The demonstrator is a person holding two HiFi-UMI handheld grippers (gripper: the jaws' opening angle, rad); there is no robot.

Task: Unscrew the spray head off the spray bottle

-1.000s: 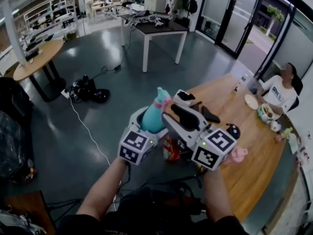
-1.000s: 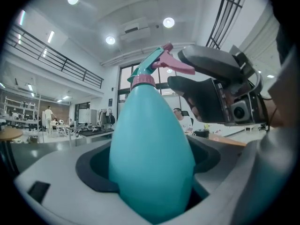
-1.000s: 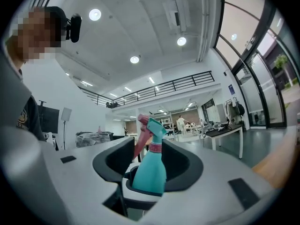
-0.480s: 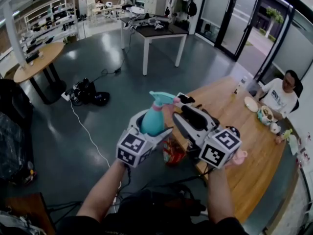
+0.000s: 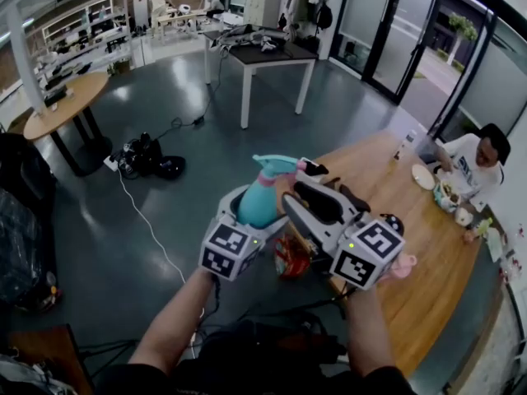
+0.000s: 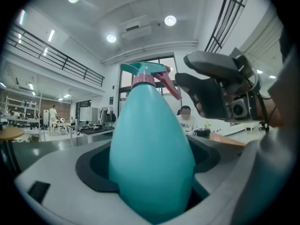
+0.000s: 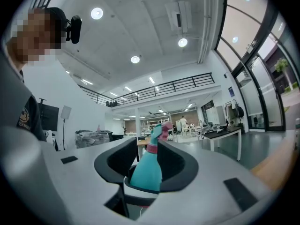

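A teal spray bottle with a pink collar and a teal spray head is held up in the air in front of me. My left gripper is shut on its fat body, which fills the left gripper view with the spray head on top. My right gripper reaches in from the right at the level of the head. Its jaws are closing, and in the right gripper view the bottle's neck stands between them with gaps on both sides.
A long wooden table lies below and to the right, with a seated person at its far end, cups, a pink object and a red bag. A white table and a round table stand farther off.
The spray head's nozzle has swung round from pointing away to pointing right. My right gripper has drawn in toward the head and its jaws have narrowed.
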